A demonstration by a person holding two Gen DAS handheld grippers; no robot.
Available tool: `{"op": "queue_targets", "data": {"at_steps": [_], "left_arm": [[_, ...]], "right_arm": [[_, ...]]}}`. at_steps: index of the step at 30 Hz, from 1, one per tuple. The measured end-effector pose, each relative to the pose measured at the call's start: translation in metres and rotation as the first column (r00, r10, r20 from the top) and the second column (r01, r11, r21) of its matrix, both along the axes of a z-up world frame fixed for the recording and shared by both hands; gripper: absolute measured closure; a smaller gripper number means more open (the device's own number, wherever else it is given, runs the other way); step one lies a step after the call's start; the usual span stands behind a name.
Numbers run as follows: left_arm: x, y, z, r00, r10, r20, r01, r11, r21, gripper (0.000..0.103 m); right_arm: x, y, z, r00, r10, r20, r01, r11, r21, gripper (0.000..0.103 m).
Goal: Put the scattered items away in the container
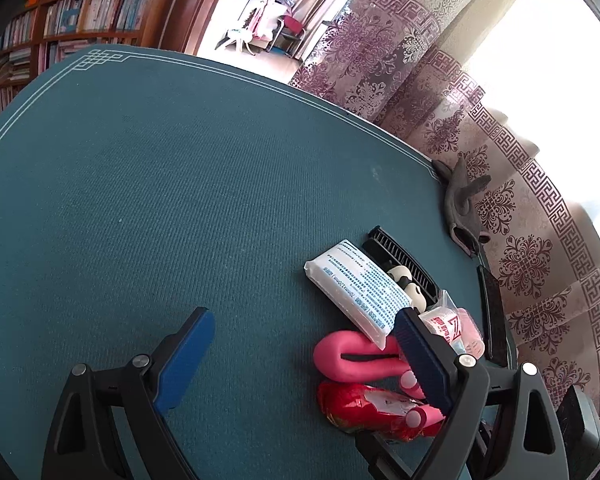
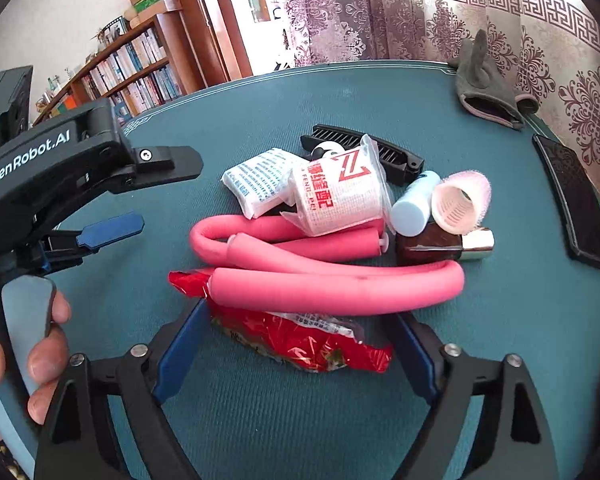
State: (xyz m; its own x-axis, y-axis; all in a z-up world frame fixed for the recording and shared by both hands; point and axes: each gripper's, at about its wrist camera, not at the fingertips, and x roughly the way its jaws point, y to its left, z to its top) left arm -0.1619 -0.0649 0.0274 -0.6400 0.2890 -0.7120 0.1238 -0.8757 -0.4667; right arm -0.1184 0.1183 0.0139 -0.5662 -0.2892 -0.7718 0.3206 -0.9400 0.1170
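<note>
A pile of small items lies on the teal table mat (image 2: 260, 400). It holds bent pink foam rods (image 2: 332, 280) (image 1: 360, 356), a red foil packet (image 2: 300, 336) (image 1: 360, 404), a white printed packet (image 2: 252, 184) (image 1: 356, 292), a bagged white roll (image 2: 336, 196), a black comb (image 2: 396, 156), a pink hair roller (image 2: 460, 204) and a brown bottle (image 2: 440, 248). My right gripper (image 2: 298, 344) stands open astride the red packet, pads just off its ends. My left gripper (image 1: 304, 360) (image 2: 171, 193) is open at the pile's left, its right finger over the rods.
A grey fabric pouch (image 2: 488, 88) (image 1: 460, 200) with an open mouth lies at the far right table edge. A black flat slab (image 2: 576, 200) lies beside it. Patterned curtains hang behind, bookshelves at the left. A hand (image 2: 40, 340) grips the left gripper's handle.
</note>
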Motion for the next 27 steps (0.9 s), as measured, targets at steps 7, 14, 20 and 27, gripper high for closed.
{"op": "queue_targets", "data": {"at_steps": [7, 14, 20, 27], "left_arm": [[0.0, 0.008, 0.0, 0.999, -0.043, 0.009, 0.043, 0.999, -0.002, 0.01], [0.001, 0.006, 0.0, 0.999, -0.049, 0.014, 0.049, 0.999, 0.008, 0.01], [0.001, 0.009, 0.0, 0.998, -0.062, 0.019, 0.062, 0.998, 0.005, 0.01], [0.001, 0.014, 0.004, 0.997, -0.074, 0.01, 0.074, 0.997, 0.001, 0.01]], "right_arm": [[0.029, 0.006, 0.001, 0.997, 0.068, -0.026, -0.067, 0.997, 0.046, 0.064], [0.06, -0.002, 0.002, 0.978, 0.21, 0.018, -0.21, 0.978, -0.013, 0.068], [0.06, 0.021, 0.006, 0.993, 0.114, 0.015, -0.114, 0.993, -0.035, 0.067], [0.049, 0.065, 0.011, 0.993, -0.12, 0.005, 0.12, 0.993, -0.025, 0.067]]}}
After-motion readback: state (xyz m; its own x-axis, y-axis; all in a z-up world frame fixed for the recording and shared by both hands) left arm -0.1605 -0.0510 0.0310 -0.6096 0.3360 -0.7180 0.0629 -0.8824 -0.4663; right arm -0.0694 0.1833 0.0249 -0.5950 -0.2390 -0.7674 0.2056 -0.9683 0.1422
